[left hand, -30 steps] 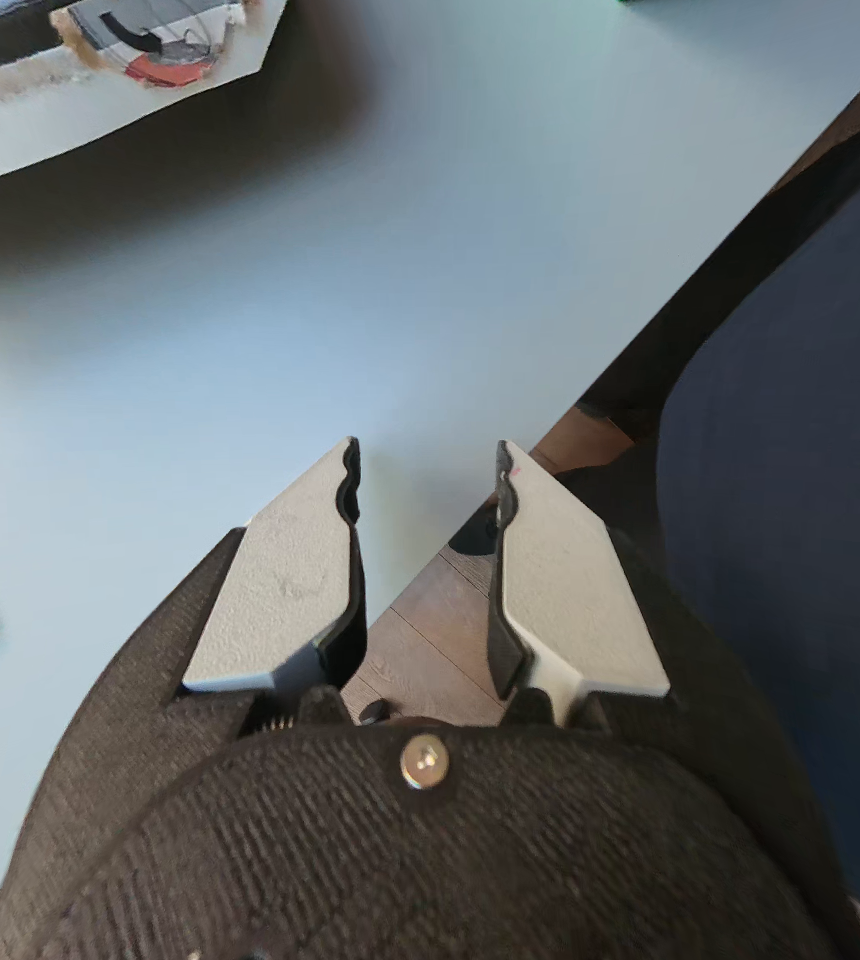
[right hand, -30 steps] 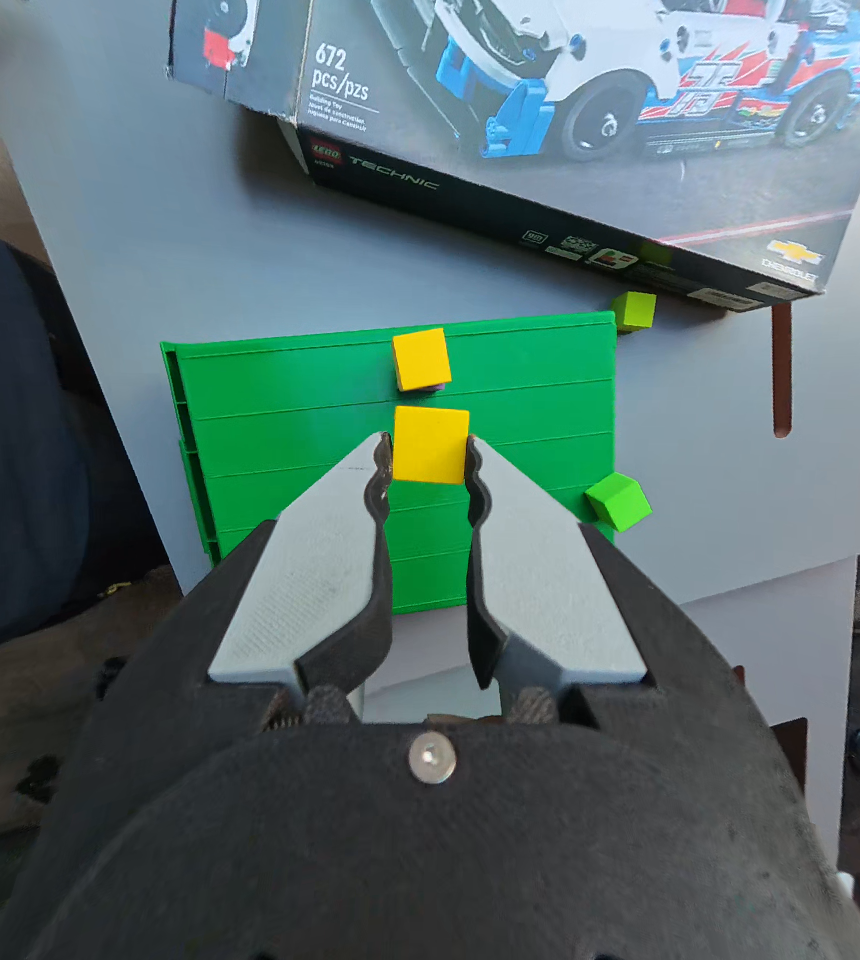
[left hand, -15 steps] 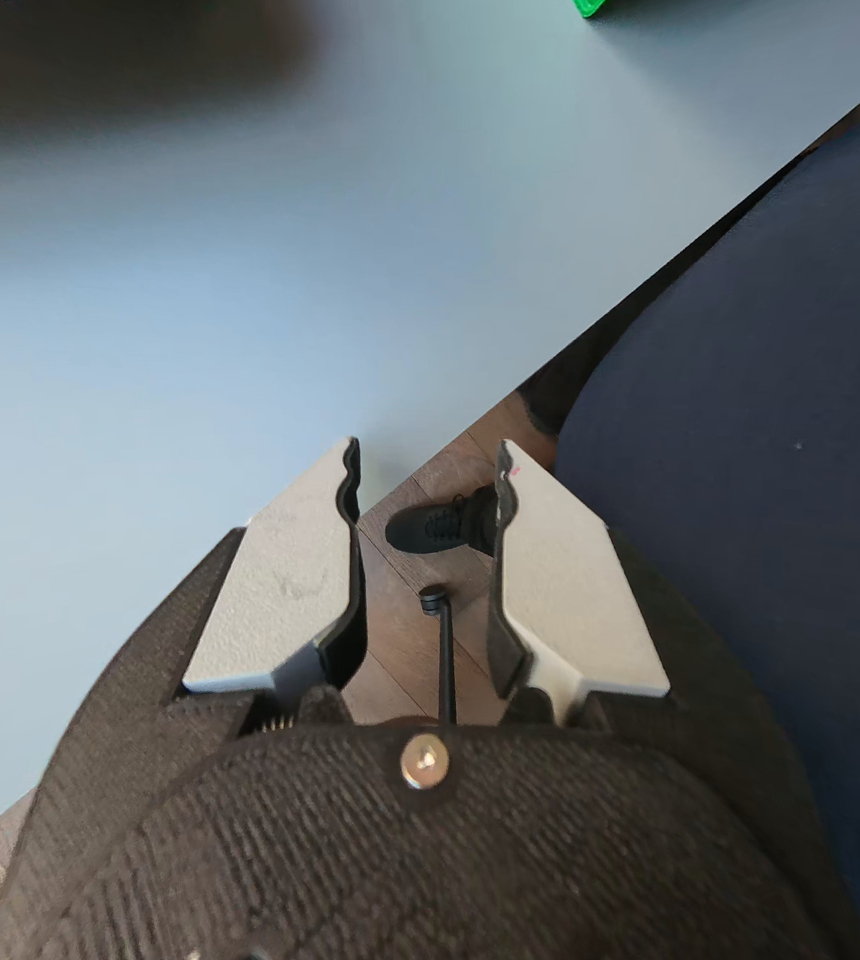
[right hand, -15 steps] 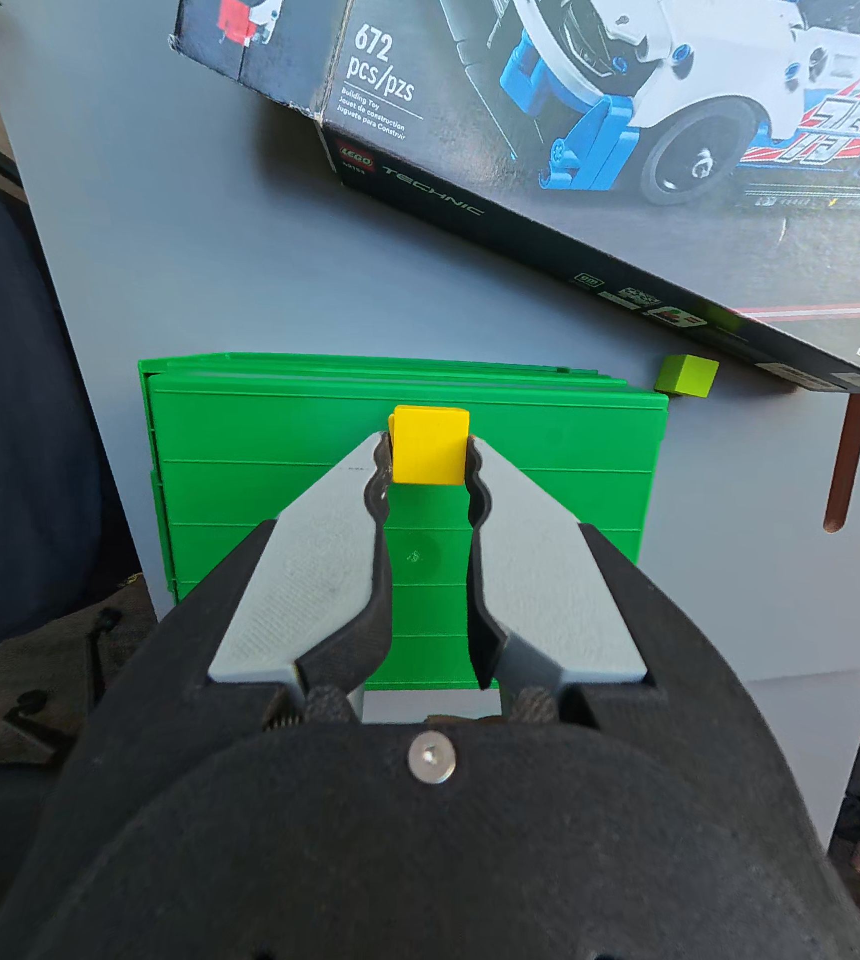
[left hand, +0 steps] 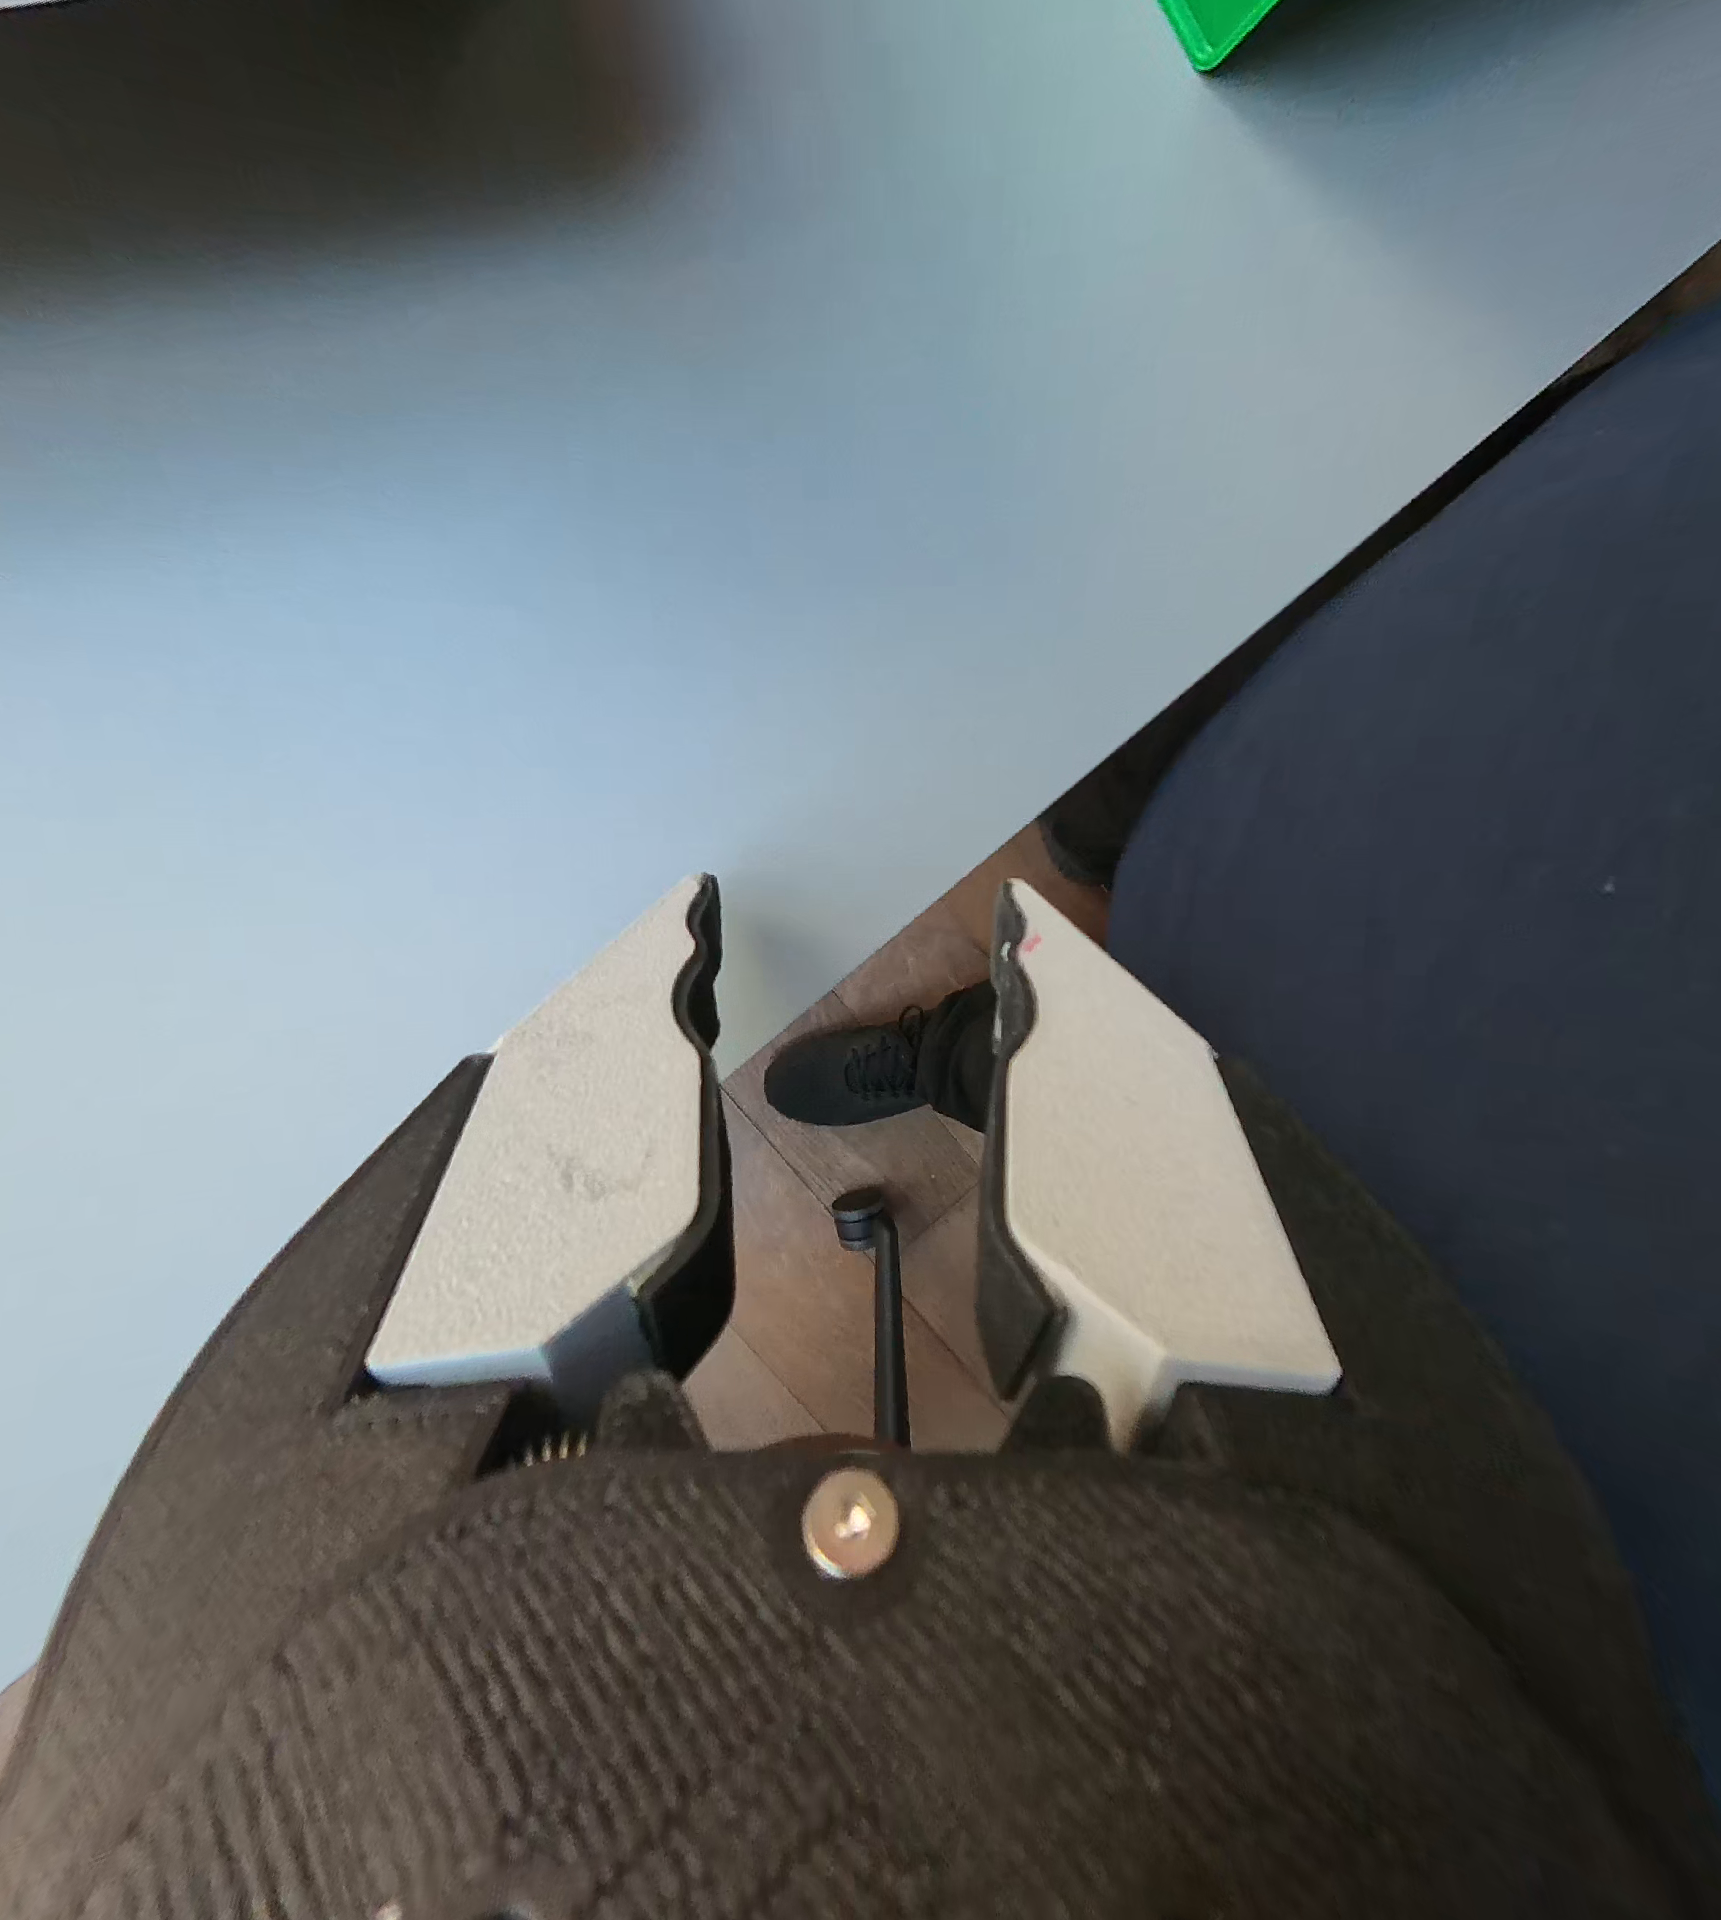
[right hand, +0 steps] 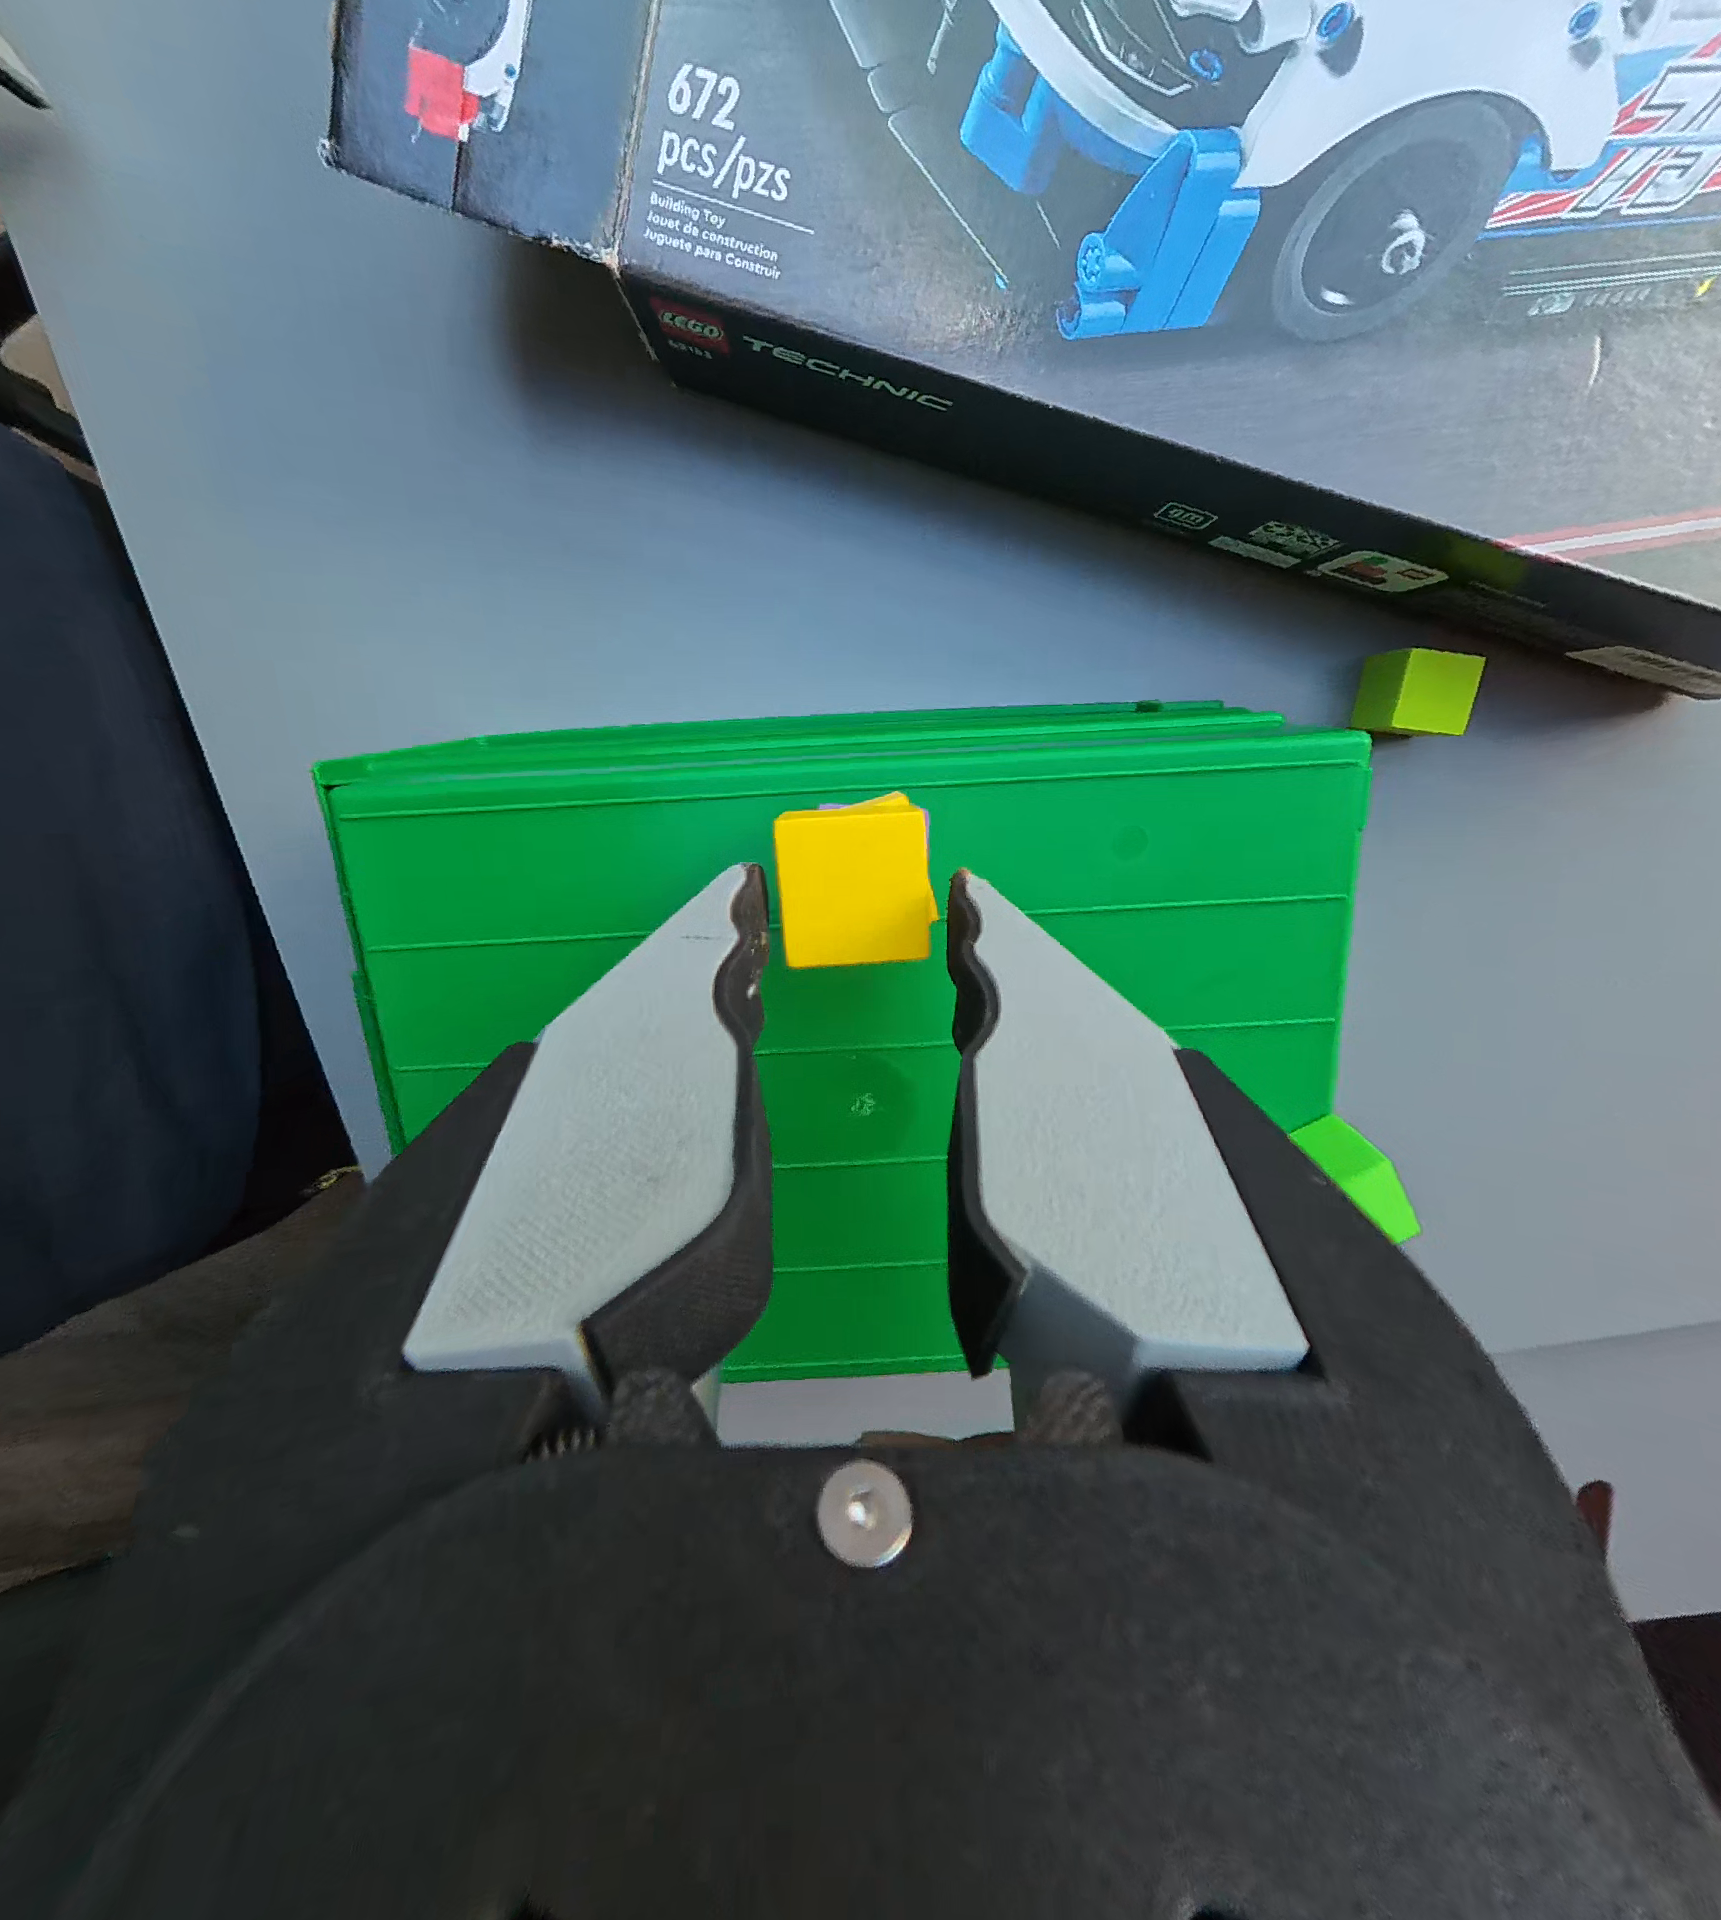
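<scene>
Standing between the two fingertips of the right claw (right hand: 854, 896) is a yellow cube (right hand: 851, 888), and that is the relation that matters here: the cube lies dead ahead of the claw, centred in the opening, with a thin strip of green showing on each side of it. Neither pad (right hand: 747, 935) presses on it, so the jaws stand apart around the cube rather than clamped on it. The cube is close to square, with no long axis to speak of, and it sits turned a little askew. It rests on top of another yellow block, and a sliver of purple peeks out behind; the little pile stands toward the far side of a green ribbed plastic tray (right hand: 1147, 935) lying on the grey tabletop (right hand: 420, 520).

Two lime-green cubes lie off to the right, one (right hand: 1417, 691) at the tray's far right corner, the other (right hand: 1355, 1174) by its right edge, nearer. A toy building-set box with a race car printed on it (right hand: 1147, 343) lies beyond.

The left claw (left hand: 861, 914) is well away from all this, jaws wide apart and holding nothing, hanging over the tabletop's near edge (left hand: 316, 623) with wooden floor (left hand: 814, 1299) and a dark shoe (left hand: 866, 1070) below. Only a corner of the green tray (left hand: 1220, 31) shows far off, so the right claw is by far the nearer.
</scene>
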Tool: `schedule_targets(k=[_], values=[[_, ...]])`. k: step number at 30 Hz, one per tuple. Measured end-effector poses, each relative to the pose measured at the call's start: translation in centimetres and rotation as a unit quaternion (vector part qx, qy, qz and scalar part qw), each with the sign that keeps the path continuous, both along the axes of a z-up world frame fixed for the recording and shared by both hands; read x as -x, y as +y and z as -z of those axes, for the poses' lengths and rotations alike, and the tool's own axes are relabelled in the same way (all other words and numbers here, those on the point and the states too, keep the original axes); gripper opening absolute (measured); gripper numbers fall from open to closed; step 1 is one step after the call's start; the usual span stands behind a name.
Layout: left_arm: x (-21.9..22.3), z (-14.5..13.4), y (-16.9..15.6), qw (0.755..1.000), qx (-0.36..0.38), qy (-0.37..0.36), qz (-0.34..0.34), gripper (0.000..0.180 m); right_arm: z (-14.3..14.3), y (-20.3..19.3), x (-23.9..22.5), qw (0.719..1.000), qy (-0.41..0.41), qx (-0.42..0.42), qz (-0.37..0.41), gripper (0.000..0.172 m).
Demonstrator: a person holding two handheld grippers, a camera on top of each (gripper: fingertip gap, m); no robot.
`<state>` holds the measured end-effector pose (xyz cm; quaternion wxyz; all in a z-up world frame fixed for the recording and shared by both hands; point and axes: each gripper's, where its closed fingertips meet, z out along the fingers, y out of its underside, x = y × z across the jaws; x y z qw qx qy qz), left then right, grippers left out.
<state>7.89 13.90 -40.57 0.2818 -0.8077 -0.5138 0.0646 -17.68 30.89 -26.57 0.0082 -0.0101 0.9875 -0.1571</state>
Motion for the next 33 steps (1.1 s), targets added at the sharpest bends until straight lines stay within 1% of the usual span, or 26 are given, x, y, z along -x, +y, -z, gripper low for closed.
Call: schedule_targets(k=[3, 6, 9, 10, 12, 14, 15, 17, 19, 22, 24, 28, 30, 33], values=[[0.1, 0.1, -0.3, 1.000, -0.007, 0.007, 0.005, 0.050, -1.2, 0.8, -0.3, 1.000, 0.002, 0.003, 0.012, 0.040], [0.0, 0.3, -0.7, 1.000, -0.013, 0.011, 0.009, 0.050, -4.2, 2.0, 0.4, 0.998, 0.009, 0.038, 0.041, 0.041], [-0.6, 0.6, -1.5, 1.000, -0.015, 0.014, 0.008, 0.048, -7.4, 4.5, 3.3, 0.991, 0.034, 0.071, 0.104, 0.040], [-0.7, 0.7, -1.8, 1.000, -0.017, 0.016, 0.003, 0.047, -8.0, 5.6, 4.4, 0.989, 0.042, 0.073, 0.124, 0.039], [-1.1, 0.6, -2.4, 1.000, -0.021, 0.014, -0.008, 0.046, -8.0, 8.0, 6.7, 0.985, 0.052, 0.065, 0.153, 0.040], [-1.5, 0.5, -2.9, 0.999, -0.019, 0.007, -0.026, 0.050, -6.9, 10.4, 8.6, 0.982, 0.046, 0.046, 0.178, 0.040], [-1.6, 0.5, -3.0, 0.999, -0.017, 0.005, -0.036, 0.050, -6.1, 11.3, 9.3, 0.981, 0.037, 0.035, 0.185, 0.043], [-1.9, 0.3, -3.1, 0.998, -0.012, -0.002, -0.058, 0.050, -4.4, 11.9, 10.1, 0.985, 0.022, 0.022, 0.172, 0.044], [-2.2, 0.1, -2.6, 0.997, -0.011, -0.014, -0.081, 0.050, -2.5, 11.7, 10.6, 0.991, 0.021, 0.003, 0.131, 0.044], [-3.0, -0.2, -1.3, 0.993, -0.007, -0.038, -0.111, 0.050, 0.1, 10.6, 11.6, 0.997, 0.012, -0.005, 0.070, 0.051], [-3.8, -0.3, -0.2, 0.990, -0.007, -0.058, -0.127, 0.051, 1.2, 10.0, 12.4, 0.999, 0.000, -0.005, 0.038, 0.058], [-5.5, -0.5, 1.5, 0.986, 0.012, -0.093, -0.135, 0.051, 3.2, 9.2, 12.9, 0.999, -0.014, -0.024, -0.046, 0.057], [-6.1, -0.5, 2.2, 0.985, 0.025, -0.105, -0.134, 0.051, 4.2, 8.9, 12.8, 0.996, -0.017, -0.036, -0.075, 0.051], [-6.3, -0.6, 3.2, 0.983, 0.029, -0.114, -0.142, 0.051, 5.0, 8.8, 12.5, 0.994, -0.027, -0.048, -0.094, 0.028]])
